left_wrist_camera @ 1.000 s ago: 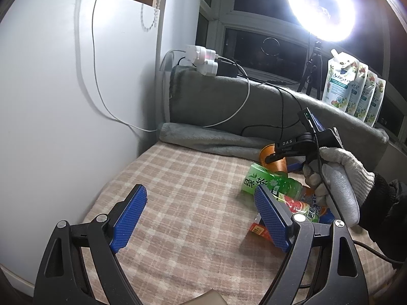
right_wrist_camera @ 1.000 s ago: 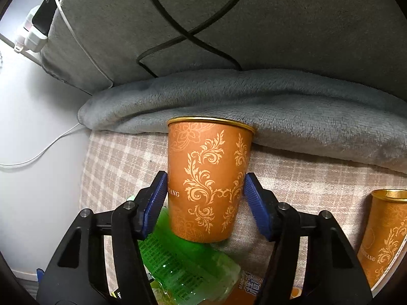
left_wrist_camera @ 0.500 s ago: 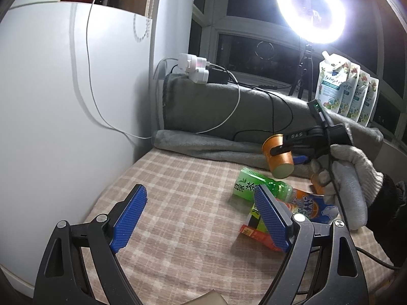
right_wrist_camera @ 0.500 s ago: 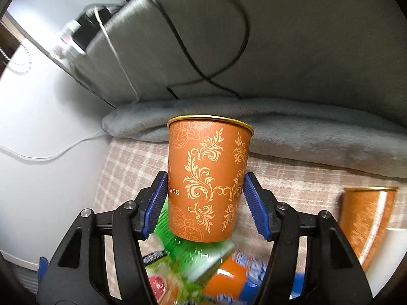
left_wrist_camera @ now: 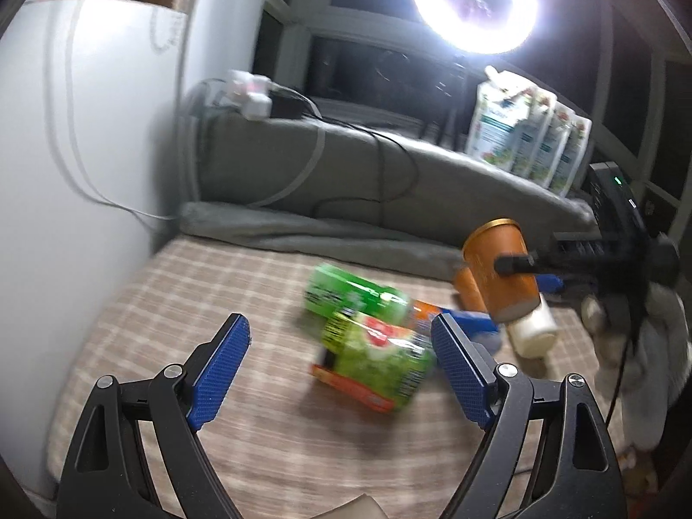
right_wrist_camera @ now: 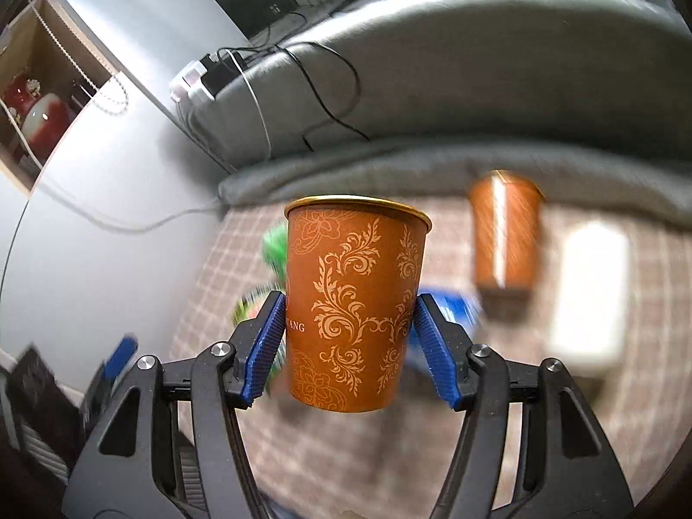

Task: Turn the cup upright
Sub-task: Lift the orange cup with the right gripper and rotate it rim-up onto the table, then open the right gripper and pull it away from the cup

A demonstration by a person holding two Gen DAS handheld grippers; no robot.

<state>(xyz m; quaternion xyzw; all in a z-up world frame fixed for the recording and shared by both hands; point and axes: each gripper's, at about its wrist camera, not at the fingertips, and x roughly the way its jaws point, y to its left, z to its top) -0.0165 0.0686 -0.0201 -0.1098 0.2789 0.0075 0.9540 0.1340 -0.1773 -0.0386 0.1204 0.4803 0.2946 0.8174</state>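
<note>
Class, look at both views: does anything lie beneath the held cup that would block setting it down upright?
Yes. The right gripper holds the cup in the air over a green bottle and snack packets; bare checked cloth lies to the left.

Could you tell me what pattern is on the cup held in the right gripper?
Gold floral scrollwork on orange, gold rim; the cup shows clearest in the right wrist view.

Cup (right_wrist_camera: 357, 302) between right jaws, above table (left_wrist_camera: 173, 302); bottle (left_wrist_camera: 354, 294) left.

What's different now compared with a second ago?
The right hand-held gripper has lifted the orange gold-patterned paper cup higher above the checked cloth. Its grip on the cup is unchanged. The left hand-held gripper stays open, holding nothing.
</note>
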